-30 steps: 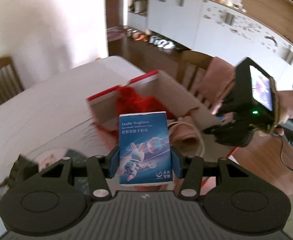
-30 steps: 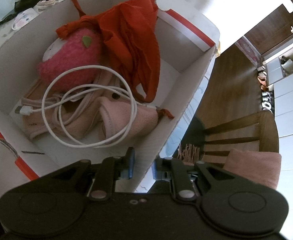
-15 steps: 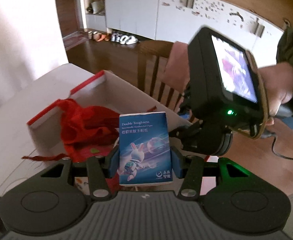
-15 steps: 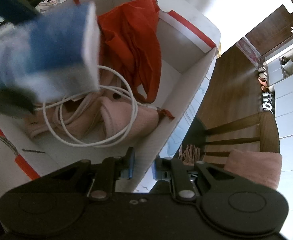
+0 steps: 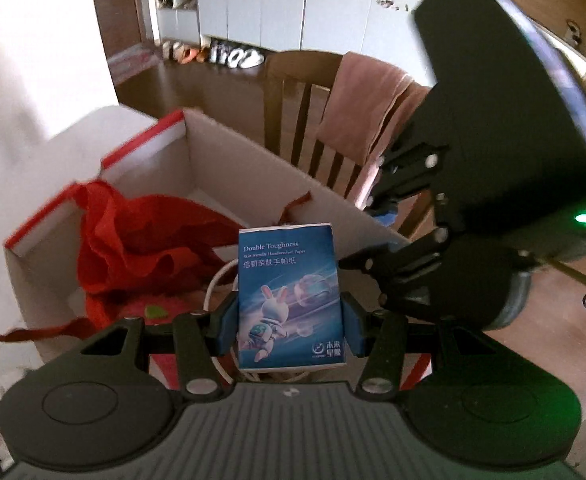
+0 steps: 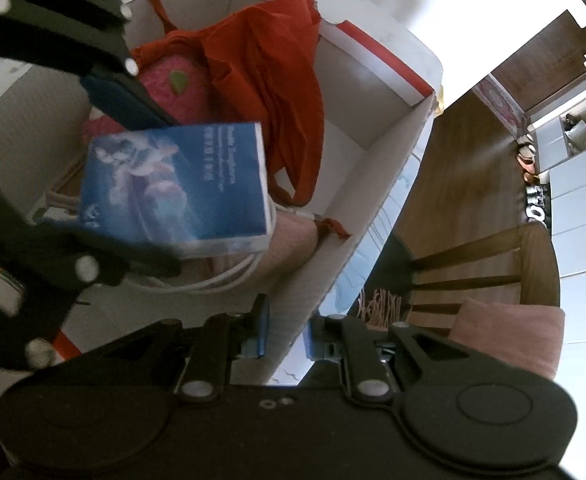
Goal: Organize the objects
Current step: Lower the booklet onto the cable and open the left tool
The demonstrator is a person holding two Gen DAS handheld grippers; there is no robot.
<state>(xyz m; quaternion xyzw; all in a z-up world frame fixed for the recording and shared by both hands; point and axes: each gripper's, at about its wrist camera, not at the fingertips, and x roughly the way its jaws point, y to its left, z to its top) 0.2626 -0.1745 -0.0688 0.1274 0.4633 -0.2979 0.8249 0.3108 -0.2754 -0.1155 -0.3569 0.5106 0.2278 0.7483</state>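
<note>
The left gripper [image 5: 291, 322] has carried the tissue pack [image 5: 291, 296], clamped between its jaws, over the cardboard box [image 5: 249, 168], whose wall the right gripper [image 6: 287, 338] pinches

The box [image 6: 377, 184] sits on the counter [image 5: 93, 128] with a chair [image 6: 485, 264] just beyond its far wall, and inside it the cloth [image 6: 269, 68] lies over the plush toy [image 6: 177, 84], beside the coiled cable [image 6: 213, 280], under the tissue pack [image 6: 177, 184].

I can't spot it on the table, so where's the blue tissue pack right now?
The tissue pack is clamped in the left hand-held gripper, held over the open cardboard box, above the white cable.
</note>
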